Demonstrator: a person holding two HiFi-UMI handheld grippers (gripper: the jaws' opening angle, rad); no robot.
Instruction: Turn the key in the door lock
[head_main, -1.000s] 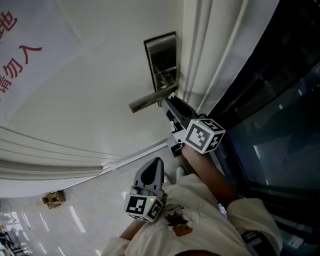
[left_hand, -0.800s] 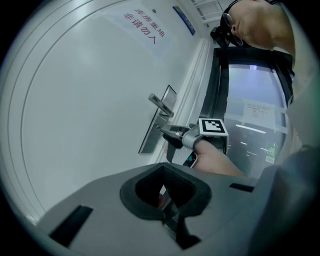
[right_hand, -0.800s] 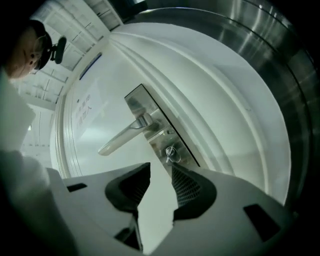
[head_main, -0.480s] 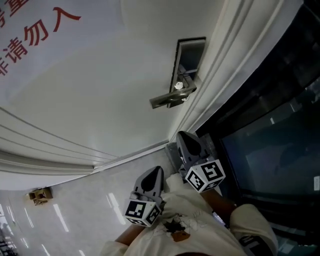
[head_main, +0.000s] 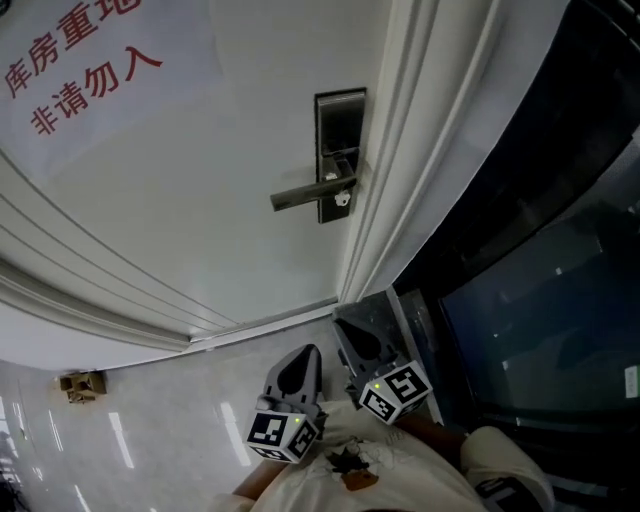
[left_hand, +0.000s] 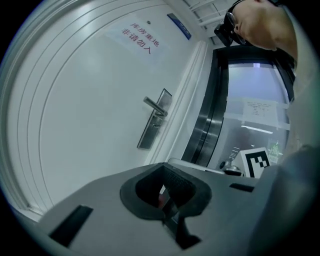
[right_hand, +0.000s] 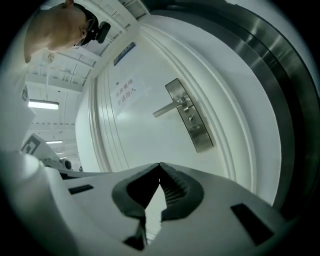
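The steel lock plate (head_main: 338, 120) sits on the white door (head_main: 200, 200), with a lever handle (head_main: 305, 194) pointing left. A small bright key head (head_main: 343, 199) shows just under the lever. Both grippers hang low, well short of the lock. My right gripper (head_main: 344, 326) points up at the door; its jaws have just been closing and now meet with nothing between them (right_hand: 159, 165). My left gripper (head_main: 307, 352) is beside it, to its left, jaws together and empty (left_hand: 161, 169). Both gripper views show the lock plate (left_hand: 152, 131) (right_hand: 197, 130) at a distance.
A white sign with red characters (head_main: 80, 70) hangs on the door at upper left. The moulded door frame (head_main: 400, 180) runs along the lock side, with a dark glass panel (head_main: 540, 270) beyond it. A small brown object (head_main: 82, 383) lies on the glossy floor.
My right gripper has left the lock and dropped back toward the person's body, going from open to shut. The left gripper barely shifted. The lever now stands free.
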